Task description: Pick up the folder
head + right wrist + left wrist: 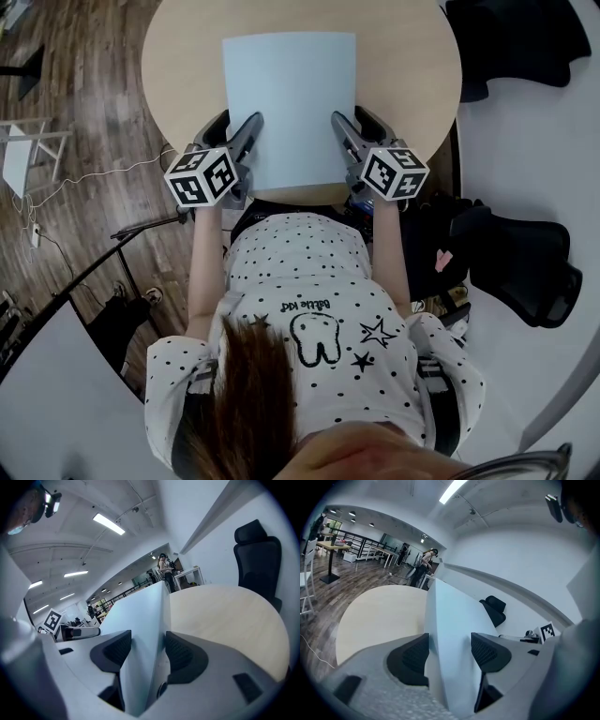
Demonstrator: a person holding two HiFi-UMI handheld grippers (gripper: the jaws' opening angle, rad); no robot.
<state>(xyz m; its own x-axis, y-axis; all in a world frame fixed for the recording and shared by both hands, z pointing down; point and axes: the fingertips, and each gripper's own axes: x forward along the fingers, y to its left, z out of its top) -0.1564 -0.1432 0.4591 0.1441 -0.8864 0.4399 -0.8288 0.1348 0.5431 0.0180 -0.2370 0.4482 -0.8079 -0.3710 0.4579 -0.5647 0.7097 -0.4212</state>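
Across the upper middle of the head view, a pale blue folder lies flat over a round beige table. At its near corners, a gripper grasps it from each side. The left gripper is clamped on the folder's left edge, and the right gripper on its right edge. Both gripper views show the sheet pinched between dark ribbed pads. A black chair stands at the right of the frame.

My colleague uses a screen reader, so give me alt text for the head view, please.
Seen from above, a person holds a pale blue folder by its side edges, the left gripper and right gripper clamping it at a round beige table.
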